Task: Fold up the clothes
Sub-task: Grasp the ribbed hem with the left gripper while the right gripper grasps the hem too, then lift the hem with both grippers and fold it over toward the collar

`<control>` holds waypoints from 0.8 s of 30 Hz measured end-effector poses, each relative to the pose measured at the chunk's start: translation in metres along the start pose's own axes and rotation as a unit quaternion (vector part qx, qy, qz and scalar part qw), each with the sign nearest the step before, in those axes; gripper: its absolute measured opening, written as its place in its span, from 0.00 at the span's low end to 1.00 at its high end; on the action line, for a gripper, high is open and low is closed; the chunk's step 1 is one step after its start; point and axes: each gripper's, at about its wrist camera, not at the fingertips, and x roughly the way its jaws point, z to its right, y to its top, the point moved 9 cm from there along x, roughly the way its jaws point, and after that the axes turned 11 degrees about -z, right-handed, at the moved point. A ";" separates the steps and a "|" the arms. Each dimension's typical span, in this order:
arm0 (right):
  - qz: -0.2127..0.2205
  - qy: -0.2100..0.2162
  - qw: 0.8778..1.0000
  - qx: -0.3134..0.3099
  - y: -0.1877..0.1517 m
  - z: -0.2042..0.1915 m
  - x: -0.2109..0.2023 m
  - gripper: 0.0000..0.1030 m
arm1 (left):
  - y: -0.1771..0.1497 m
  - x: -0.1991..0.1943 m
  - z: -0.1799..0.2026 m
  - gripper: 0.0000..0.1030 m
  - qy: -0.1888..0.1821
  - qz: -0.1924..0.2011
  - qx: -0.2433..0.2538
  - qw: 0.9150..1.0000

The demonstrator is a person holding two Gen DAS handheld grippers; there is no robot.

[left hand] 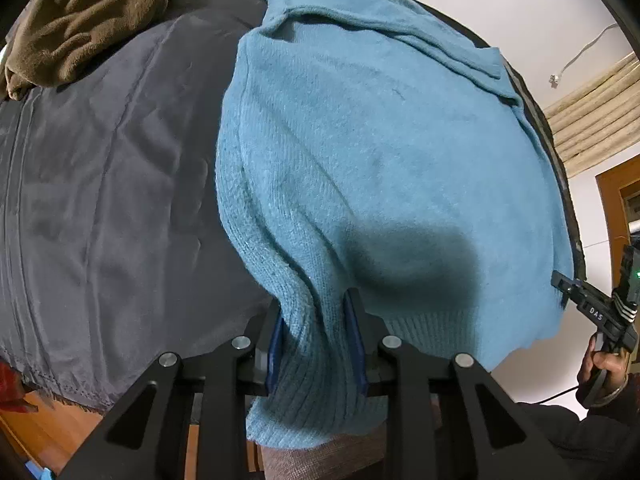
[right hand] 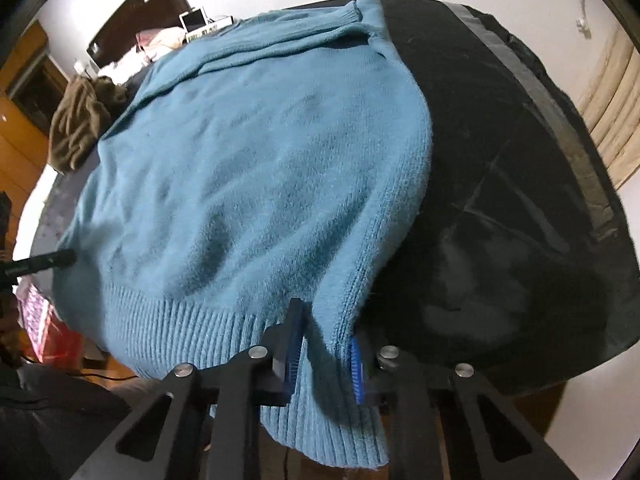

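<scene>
Crowding the far-left corner beyond the left tongs (left hand: 316, 344), a rumpled brown garment (left hand: 84, 20) sits on the dark cloth-covered surface (left hand: 108, 184), well apart from both tongs and touching nothing they hold. Ahead of the right tongs (right hand: 324, 356), to their right, the surface is bare dark cloth crossed by a grey tape strip (right hand: 560, 116). Nothing lies between either tongs and the blue sweater (left hand: 372, 152). The sweater is spread flat ahead of both tongs, its ribbed hem hanging over the near edge of the surface and a sleeve folded across its far end. The left tongs are closed on the hem at the sweater's left corner, knit bunched between the blue pads (left hand: 354, 344). The right tongs pinch the hem at the right corner likewise, and a hand (left hand: 602, 364) grips their handle.
</scene>
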 end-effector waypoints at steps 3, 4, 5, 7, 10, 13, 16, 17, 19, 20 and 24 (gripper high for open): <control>0.000 0.014 1.000 0.000 -0.002 -0.003 0.001 0.18 | 0.002 0.000 0.000 0.30 -0.002 -0.003 -0.001 1.000; 0.001 0.028 1.000 0.002 -0.007 -0.007 -0.001 0.18 | 0.003 0.000 0.001 0.26 -0.003 -0.002 0.000 1.000; 0.001 0.042 0.999 0.004 -0.012 -0.011 -0.002 0.18 | 0.004 -0.001 0.001 0.25 -0.005 -0.001 0.001 1.000; 0.005 0.077 0.997 0.009 -0.016 -0.017 -0.006 0.18 | 0.007 -0.005 0.002 0.20 -0.016 0.002 -0.001 1.000; 0.020 0.141 0.990 0.017 -0.004 -0.016 -0.012 0.18 | 0.015 -0.014 0.005 0.18 -0.039 0.010 -0.007 0.999; 0.041 0.196 0.979 0.025 0.008 -0.016 -0.024 0.17 | 0.026 -0.027 0.008 0.18 -0.058 0.024 -0.012 0.998; 0.064 0.222 0.972 0.031 0.033 -0.019 -0.038 0.17 | 0.038 -0.050 0.010 0.17 -0.077 0.047 -0.015 0.996; 0.072 0.230 0.970 0.033 0.042 -0.021 -0.043 0.17 | 0.042 -0.058 0.009 0.17 -0.082 0.056 -0.016 0.995; 0.087 0.247 0.964 0.036 0.059 -0.023 -0.053 0.17 | 0.053 -0.076 0.008 0.17 -0.088 0.075 -0.018 0.993; 0.095 0.255 0.962 0.038 0.068 -0.024 -0.058 0.17 | 0.059 -0.085 0.007 0.17 -0.090 0.085 -0.019 0.992; 0.124 0.281 0.951 0.039 0.105 -0.028 -0.080 0.17 | 0.080 -0.118 -0.001 0.17 -0.100 0.116 -0.026 0.988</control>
